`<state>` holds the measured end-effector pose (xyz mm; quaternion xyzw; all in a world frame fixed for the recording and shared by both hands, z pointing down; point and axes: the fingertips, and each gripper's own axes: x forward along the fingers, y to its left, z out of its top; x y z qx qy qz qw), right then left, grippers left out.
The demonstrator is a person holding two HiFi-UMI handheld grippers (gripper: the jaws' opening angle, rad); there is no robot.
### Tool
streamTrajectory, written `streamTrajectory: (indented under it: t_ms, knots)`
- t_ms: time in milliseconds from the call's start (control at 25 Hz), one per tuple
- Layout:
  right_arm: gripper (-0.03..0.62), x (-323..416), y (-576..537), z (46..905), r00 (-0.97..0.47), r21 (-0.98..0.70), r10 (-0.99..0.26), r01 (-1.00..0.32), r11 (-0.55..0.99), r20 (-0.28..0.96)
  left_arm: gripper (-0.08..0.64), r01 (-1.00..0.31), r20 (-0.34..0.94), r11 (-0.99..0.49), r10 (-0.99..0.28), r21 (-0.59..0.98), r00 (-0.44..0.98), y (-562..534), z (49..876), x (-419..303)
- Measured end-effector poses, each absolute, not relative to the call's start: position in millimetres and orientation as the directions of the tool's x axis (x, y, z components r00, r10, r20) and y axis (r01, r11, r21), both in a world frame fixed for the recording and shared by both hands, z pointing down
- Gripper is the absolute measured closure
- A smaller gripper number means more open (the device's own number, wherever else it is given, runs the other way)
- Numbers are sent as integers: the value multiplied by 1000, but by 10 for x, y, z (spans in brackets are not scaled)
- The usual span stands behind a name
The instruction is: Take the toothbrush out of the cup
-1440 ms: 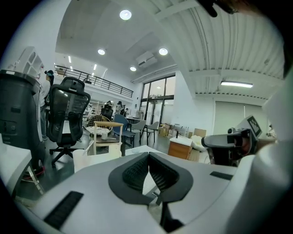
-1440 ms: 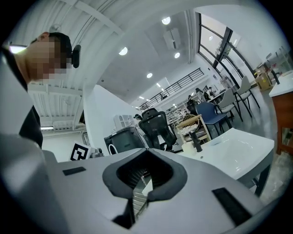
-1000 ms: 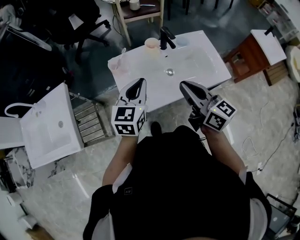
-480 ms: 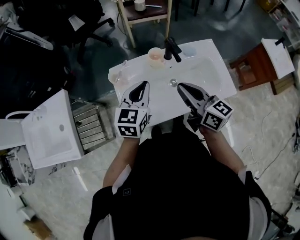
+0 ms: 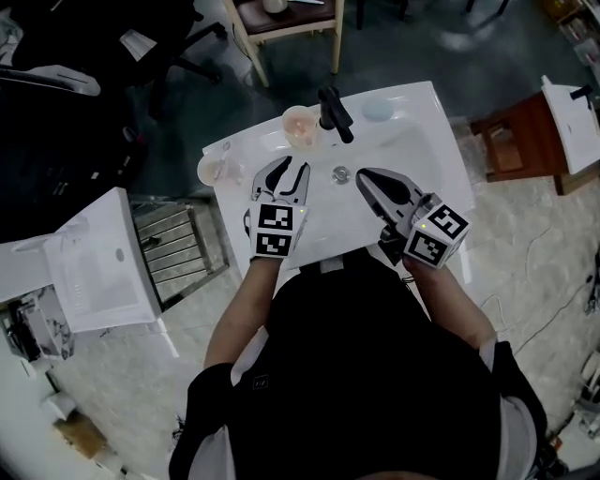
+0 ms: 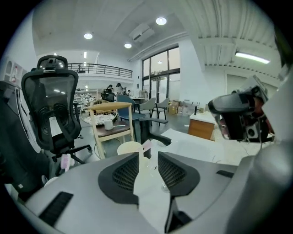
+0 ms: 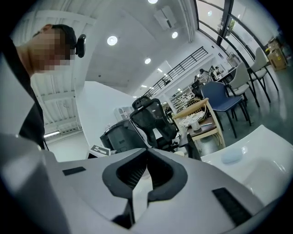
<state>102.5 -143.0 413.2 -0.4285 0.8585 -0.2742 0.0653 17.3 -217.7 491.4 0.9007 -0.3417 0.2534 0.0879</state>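
Observation:
A cream cup (image 5: 300, 125) stands on the white sink top (image 5: 412, 202) just left of the black faucet (image 5: 333, 111), with something pink in it. A clear cup (image 5: 218, 169) sits at the sink's left corner; in the left gripper view a pink toothbrush head (image 6: 65, 161) rises there, and another pink tip (image 6: 146, 146) shows by the cream cup (image 6: 129, 148). My left gripper (image 5: 285, 171) hovers over the sink between the two cups; its jaws have just been opening and hold nothing (image 6: 148, 156). My right gripper (image 5: 366, 175) is shut and empty near the drain (image 7: 146, 151).
A pale blue soap bar (image 5: 377, 110) lies right of the faucet. A wooden chair (image 5: 281, 19) and a black office chair (image 6: 50, 109) stand behind the sink. A second white sink unit (image 5: 94, 262) lies on the floor at the left, and a brown cabinet (image 5: 511, 141) at the right.
Both grippers moved forward over the sink toward the faucet. The left gripper's jaws went from shut to open. The right gripper stayed shut.

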Motion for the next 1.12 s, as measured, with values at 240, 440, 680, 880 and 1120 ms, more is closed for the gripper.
streamTrajectory:
  t_ms: [240,440,680,880,1120]
  knots:
    - [564,1256,-1497,4397,-633,-576,-757,-684,448,162,383,-649,555,-757,-572,-75,604,-2415,5231,388]
    - [564,1323,-1476,4479,-642,-599,-747,-670,438,173,382,-637,579,-765,-561,-90,592,-2509,5355,556]
    - [563,1538,-1514,4472,-621,-597,-762,-687,416,184,472,-652,601,-748,-581,-126,549,-2621,5366,637]
    - [563,1647,-1569,4379,-630,-599,-762,-670,438,147,492,-673,602,-725,-604,-144,522,-2633,5300,609]
    - [563,1668,-1643,4284,-656,-603,-744,-646,468,125,501,-678,568,-717,-629,-162,530,-2627,5079,655]
